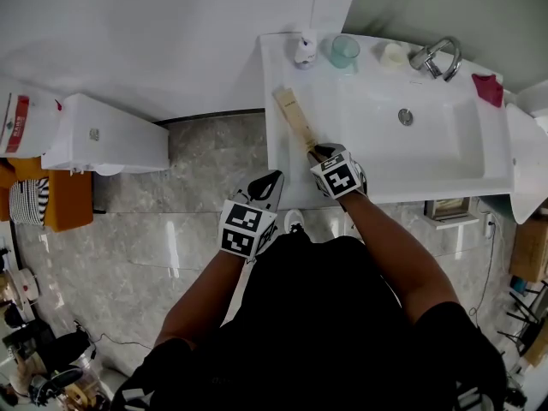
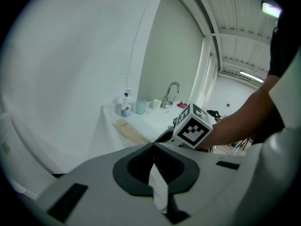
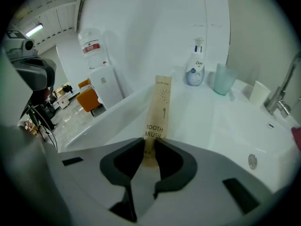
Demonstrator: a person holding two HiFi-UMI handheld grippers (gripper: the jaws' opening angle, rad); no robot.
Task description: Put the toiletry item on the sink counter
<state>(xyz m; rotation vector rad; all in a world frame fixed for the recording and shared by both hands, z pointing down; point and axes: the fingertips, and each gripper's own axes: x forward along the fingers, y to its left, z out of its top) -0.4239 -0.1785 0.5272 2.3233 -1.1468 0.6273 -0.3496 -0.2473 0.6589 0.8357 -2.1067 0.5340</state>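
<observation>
A long tan toothbrush box (image 1: 295, 116) lies flat along the left rim of the white sink counter (image 1: 278, 165), pointing toward the back wall. My right gripper (image 1: 323, 153) is at its near end. In the right gripper view the jaws (image 3: 149, 144) close against both sides of the box (image 3: 158, 107), just below its printed label. My left gripper (image 1: 267, 184) hangs over the floor, left of the counter's front corner; its jaws (image 2: 153, 146) meet at the tips with nothing held. From there the box (image 2: 130, 131) shows on the counter.
At the back of the counter stand a white pump bottle (image 1: 306, 50), a pale green cup (image 1: 345, 51), a small white cup (image 1: 395, 55) and a chrome faucet (image 1: 437, 56). A red item (image 1: 488, 88) lies at the right rim. A white cabinet (image 1: 107, 135) stands at the left.
</observation>
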